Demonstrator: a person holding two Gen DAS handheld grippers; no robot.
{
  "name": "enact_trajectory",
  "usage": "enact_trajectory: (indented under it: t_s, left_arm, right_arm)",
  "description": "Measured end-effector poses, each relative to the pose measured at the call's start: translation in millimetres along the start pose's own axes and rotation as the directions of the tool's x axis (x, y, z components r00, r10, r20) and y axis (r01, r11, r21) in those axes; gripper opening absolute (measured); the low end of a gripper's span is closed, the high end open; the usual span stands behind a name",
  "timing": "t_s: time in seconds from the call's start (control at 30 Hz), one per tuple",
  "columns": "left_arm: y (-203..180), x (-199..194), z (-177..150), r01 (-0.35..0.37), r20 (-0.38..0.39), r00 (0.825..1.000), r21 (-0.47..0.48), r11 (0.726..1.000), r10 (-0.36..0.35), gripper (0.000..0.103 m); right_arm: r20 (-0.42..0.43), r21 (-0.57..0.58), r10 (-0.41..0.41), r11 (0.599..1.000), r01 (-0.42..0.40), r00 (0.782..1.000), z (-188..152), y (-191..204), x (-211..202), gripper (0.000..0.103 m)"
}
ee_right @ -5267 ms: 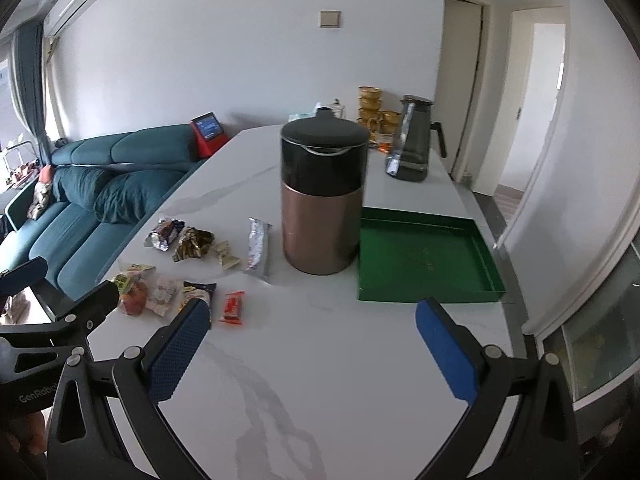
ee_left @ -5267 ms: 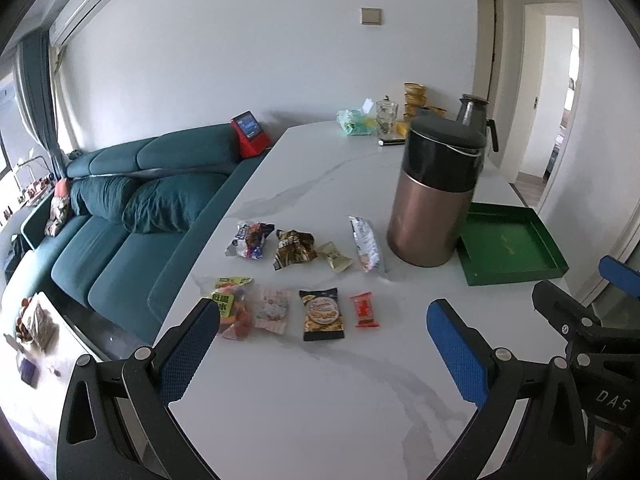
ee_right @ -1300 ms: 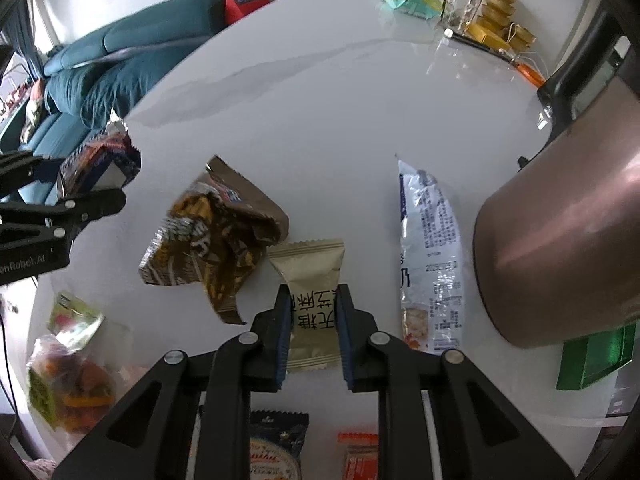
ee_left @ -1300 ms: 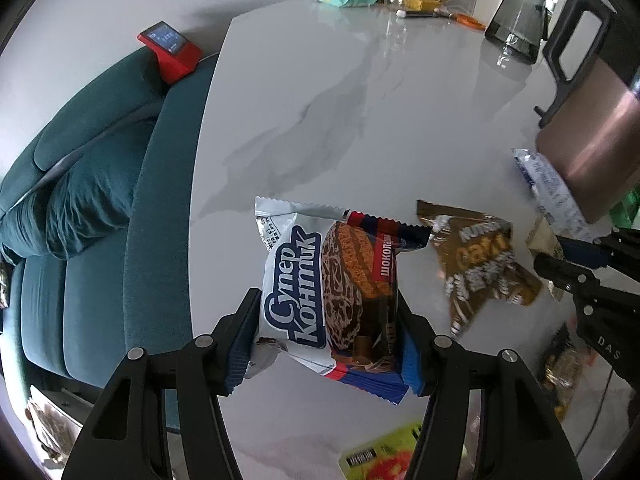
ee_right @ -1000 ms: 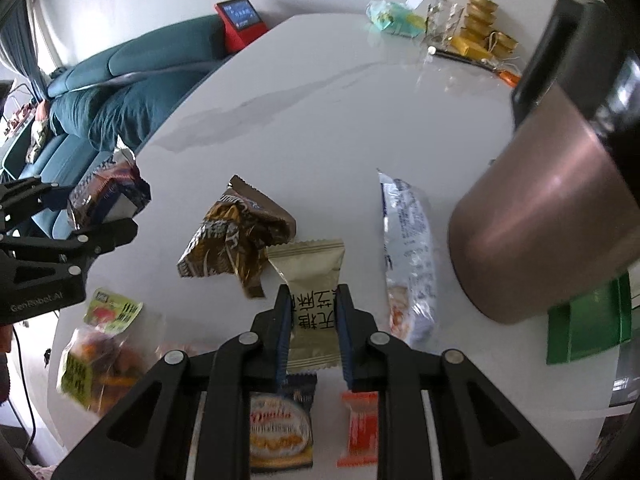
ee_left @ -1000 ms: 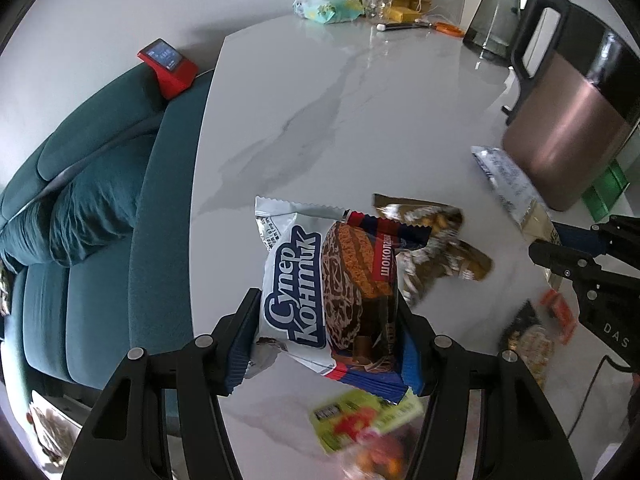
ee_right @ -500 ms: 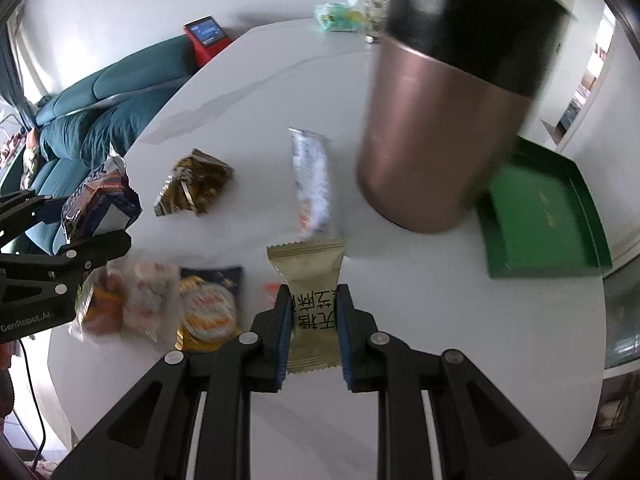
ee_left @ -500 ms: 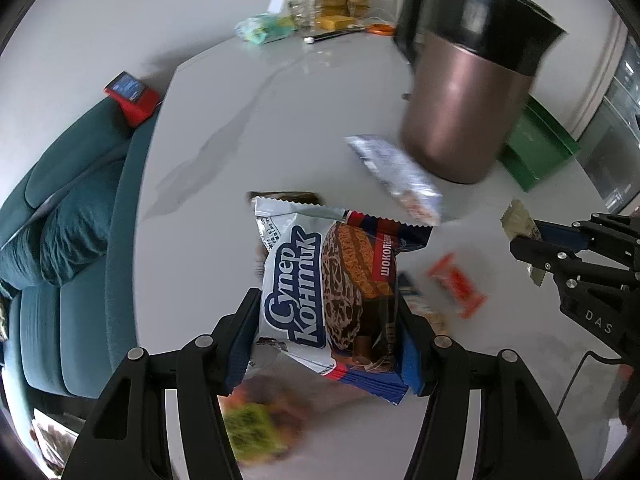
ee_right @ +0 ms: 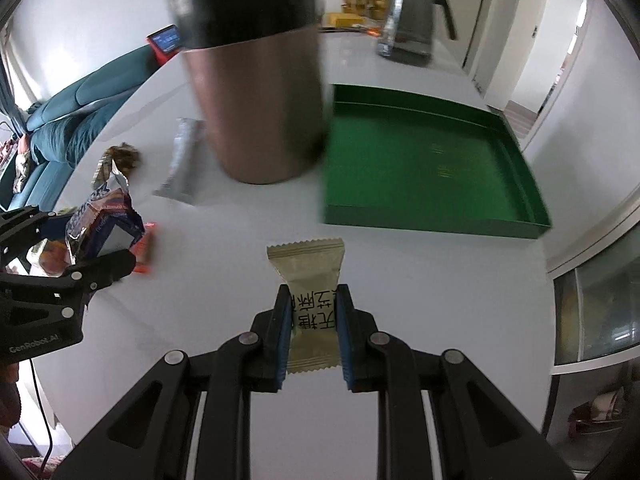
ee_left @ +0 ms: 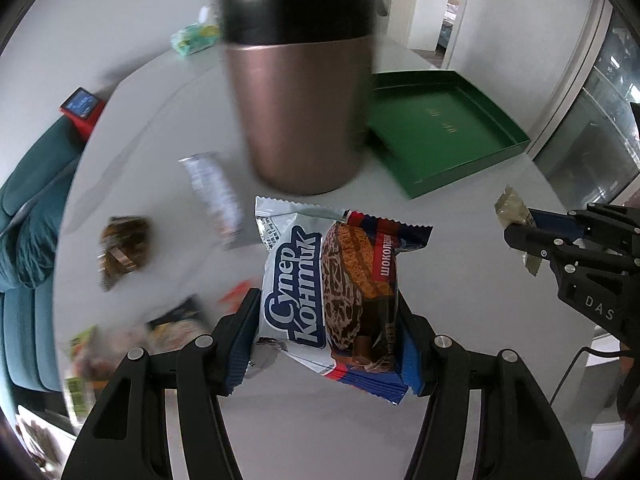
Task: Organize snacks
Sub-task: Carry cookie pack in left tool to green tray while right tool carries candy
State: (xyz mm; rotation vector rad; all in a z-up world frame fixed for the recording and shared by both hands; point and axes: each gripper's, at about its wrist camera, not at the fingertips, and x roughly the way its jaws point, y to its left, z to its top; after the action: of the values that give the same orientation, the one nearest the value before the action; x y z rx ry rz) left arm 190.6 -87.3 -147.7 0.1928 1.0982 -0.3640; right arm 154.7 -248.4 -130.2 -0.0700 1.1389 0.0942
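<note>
My left gripper (ee_left: 326, 334) is shut on a white-and-blue chocolate cookie packet (ee_left: 332, 284), held above the white marble table (ee_left: 460, 288). My right gripper (ee_right: 312, 328) is shut on a small beige candy wrapper (ee_right: 310, 276) with black characters, also lifted off the table. Each gripper shows in the other's view: the right one with its beige wrapper (ee_left: 514, 212) at the right edge, the left one with the cookie packet (ee_right: 104, 224) at the left edge. The empty green tray (ee_right: 432, 160) lies ahead and to the right, beside the copper canister (ee_right: 256, 92).
On the table to the left lie a silver bar packet (ee_right: 182, 160), a brown crumpled wrapper (ee_left: 124, 248), a red candy (ee_right: 144, 252) and several blurred snack bags (ee_left: 132, 340). A dark kettle (ee_right: 412, 12) stands at the back. A teal sofa (ee_right: 80, 120) borders the left table edge.
Both grippers have swept to the right across the table with their packets still held. The canister and green tray now fill the view ahead, and the loose snacks have slid to the left.
</note>
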Motion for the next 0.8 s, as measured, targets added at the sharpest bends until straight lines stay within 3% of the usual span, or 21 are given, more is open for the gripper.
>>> enact_trajectory:
  t_s: [0.2, 0.37, 0.53, 0.8]
  left_arm:
    - [-54.2, 26.1, 38.1, 0.029, 0.039, 0.999, -0.052, 0.998, -0.027, 0.055]
    - [-90.5, 43.4, 80.1, -0.009, 0.07, 0.997, -0.031, 0.999, 0.011, 0.055]
    - [-99.6, 68.7, 124.5, -0.042, 0.086, 0.995, -0.083, 0.996, 0.049, 0.055]
    - [-101.8, 134.3, 163.8, -0.112, 0.01, 0.993, -0.128, 0.985, 0.114, 0.055]
  right_arm:
    - [0.016, 0.017, -0.014, 1.0, 0.013, 1.0, 6.0, -74.7, 2.8, 0.009]
    - [0.026, 0.018, -0.027, 0.999, 0.026, 0.999, 32.1, -119.0, 10.3, 0.009]
    - [0.023, 0.042, -0.024, 0.999, 0.023, 0.999, 71.4, -162.3, 35.5, 0.009]
    - [-0.039, 0.082, -0.009, 0.997, 0.013, 0.999, 118.4, -201.6, 92.0, 0.009]
